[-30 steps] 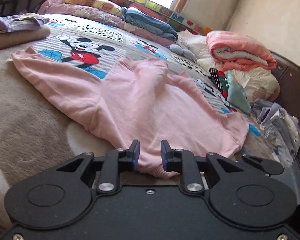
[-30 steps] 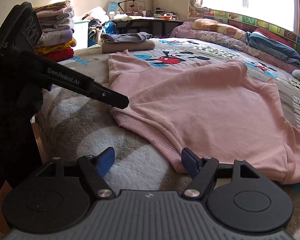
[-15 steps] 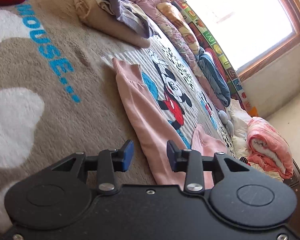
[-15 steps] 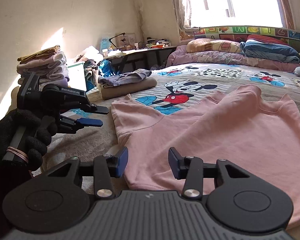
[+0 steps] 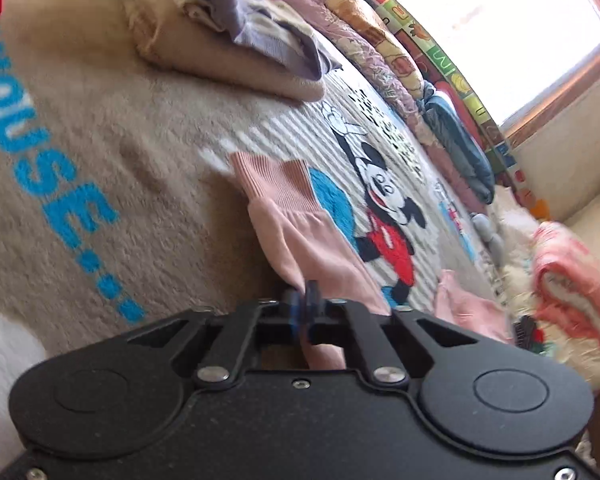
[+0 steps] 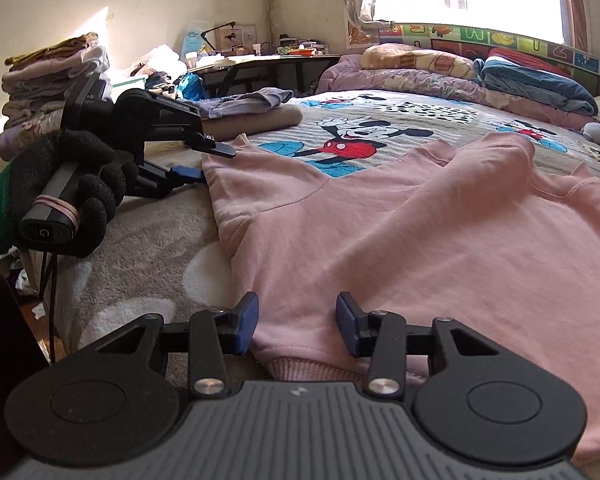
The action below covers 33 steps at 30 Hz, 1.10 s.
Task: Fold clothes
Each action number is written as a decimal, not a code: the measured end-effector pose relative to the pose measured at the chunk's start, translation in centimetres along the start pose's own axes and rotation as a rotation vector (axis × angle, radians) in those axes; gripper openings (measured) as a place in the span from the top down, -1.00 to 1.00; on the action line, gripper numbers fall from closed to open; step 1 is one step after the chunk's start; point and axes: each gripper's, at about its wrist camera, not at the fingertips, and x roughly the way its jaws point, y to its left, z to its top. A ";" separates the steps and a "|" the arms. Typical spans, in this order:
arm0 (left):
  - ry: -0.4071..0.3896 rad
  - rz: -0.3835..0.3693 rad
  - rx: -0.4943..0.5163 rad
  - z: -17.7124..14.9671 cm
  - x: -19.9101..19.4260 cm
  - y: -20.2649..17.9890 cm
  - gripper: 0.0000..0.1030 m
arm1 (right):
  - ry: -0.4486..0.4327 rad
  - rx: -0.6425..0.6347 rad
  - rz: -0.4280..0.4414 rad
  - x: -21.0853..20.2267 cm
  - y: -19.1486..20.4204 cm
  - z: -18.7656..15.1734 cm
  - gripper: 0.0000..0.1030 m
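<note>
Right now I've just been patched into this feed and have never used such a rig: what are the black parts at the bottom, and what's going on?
Each picture comes from a camera on a handheld two-finger gripper, looking along its fingers. The left gripper is shut on the sleeve of a pink sweatshirt spread on a cartoon-mouse blanket on a bed. The right view shows that tool from outside, held by a black-gloved hand. The right gripper is open, its fingers either side of the sweatshirt's bottom corner. Folded clothes lie beyond.
</note>
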 end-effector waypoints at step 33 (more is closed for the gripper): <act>0.302 -0.302 0.038 -8.6 -2.5 -3.7 0.80 | -0.020 -0.123 -0.070 -0.2 1.4 -1.2 0.14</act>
